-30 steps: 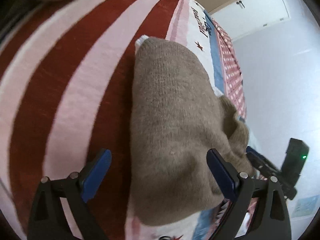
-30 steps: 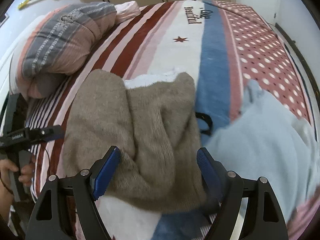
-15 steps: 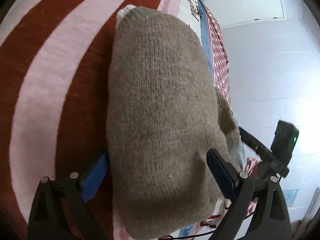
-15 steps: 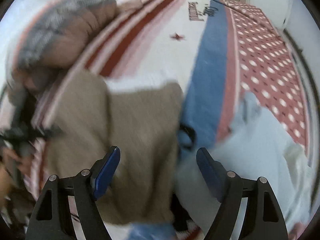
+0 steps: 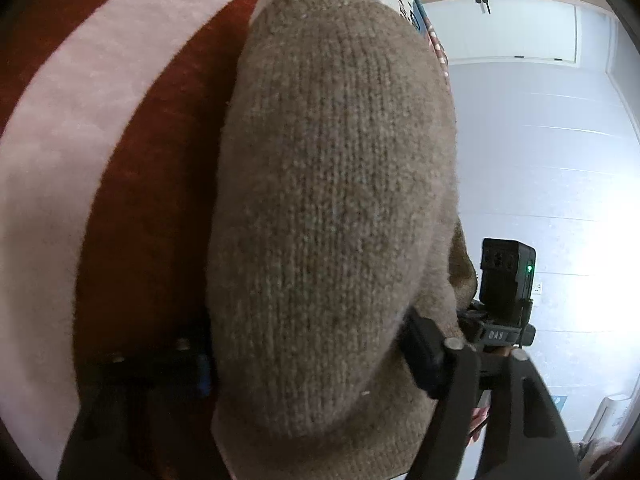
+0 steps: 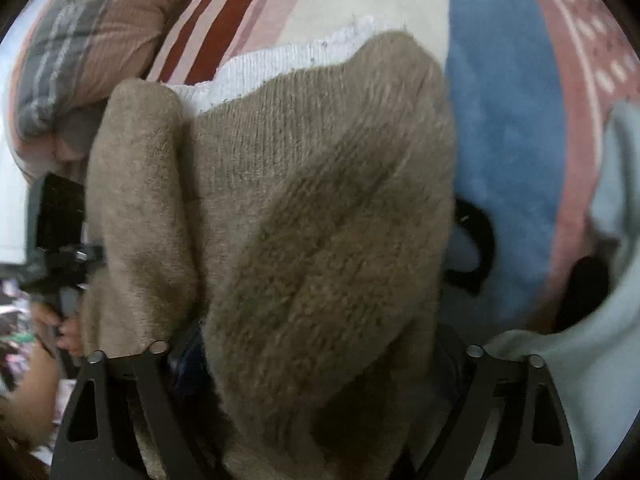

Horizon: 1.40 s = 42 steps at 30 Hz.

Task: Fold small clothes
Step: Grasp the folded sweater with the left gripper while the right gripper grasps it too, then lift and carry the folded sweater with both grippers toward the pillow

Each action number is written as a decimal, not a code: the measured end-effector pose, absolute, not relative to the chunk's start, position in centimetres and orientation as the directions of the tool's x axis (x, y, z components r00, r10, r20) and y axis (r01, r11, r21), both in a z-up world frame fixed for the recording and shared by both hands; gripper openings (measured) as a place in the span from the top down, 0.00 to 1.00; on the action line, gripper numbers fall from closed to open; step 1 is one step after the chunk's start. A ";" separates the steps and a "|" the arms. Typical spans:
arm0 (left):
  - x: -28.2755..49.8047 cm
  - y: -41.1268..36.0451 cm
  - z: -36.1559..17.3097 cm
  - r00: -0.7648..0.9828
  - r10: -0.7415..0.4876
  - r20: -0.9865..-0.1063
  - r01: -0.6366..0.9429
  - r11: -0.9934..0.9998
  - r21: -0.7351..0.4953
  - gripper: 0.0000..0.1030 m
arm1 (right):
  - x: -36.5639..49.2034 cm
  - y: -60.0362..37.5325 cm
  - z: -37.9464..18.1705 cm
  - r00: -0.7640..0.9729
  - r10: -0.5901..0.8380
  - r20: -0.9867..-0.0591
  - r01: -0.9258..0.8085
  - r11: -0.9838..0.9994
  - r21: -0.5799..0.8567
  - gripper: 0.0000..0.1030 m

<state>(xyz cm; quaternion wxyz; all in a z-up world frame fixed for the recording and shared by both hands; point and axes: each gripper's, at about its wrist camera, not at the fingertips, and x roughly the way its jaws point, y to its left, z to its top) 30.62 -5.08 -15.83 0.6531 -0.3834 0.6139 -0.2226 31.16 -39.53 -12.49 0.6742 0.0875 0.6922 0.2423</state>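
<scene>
A folded brown knit sweater (image 5: 332, 200) with a white lining edge (image 6: 288, 64) lies on the striped bedspread (image 5: 80, 120). My left gripper (image 5: 308, 364) is open with its fingers spread either side of the sweater's near end, which fills the gap between them. My right gripper (image 6: 320, 364) is also open, its fingers straddling the sweater's (image 6: 312, 220) other near edge. The knit hides both grippers' fingertips. The right gripper shows in the left wrist view (image 5: 500, 320) behind the sweater.
A striped quilt bundle (image 6: 92, 52) lies at the back left in the right wrist view. A light blue garment (image 6: 592, 340) lies at the right beside the sweater. A white wall and door (image 5: 520, 28) stand beyond the bed.
Both grippers have pushed forward and down onto the sweater, which now fills both views. Their jaws stay spread, now with knit between them.
</scene>
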 end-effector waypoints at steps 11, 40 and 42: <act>29.3 -4.6 -7.6 0.185 -0.656 -0.732 -0.044 0.738 -0.673 0.61 | 28.2 -36.5 -8.5 -0.042 0.504 -0.863 -0.266 0.827 0.495 0.80; 15.5 19.7 11.2 0.482 -0.398 -0.780 -0.117 0.854 -0.508 0.61 | 20.5 -7.1 4.6 0.006 0.580 -0.815 -0.589 0.661 0.466 0.80; 14.1 22.8 11.6 0.493 -0.367 -0.789 -0.140 0.862 -0.488 0.61 | 20.1 -4.4 4.4 -0.010 0.579 -0.815 -0.605 0.646 0.466 0.81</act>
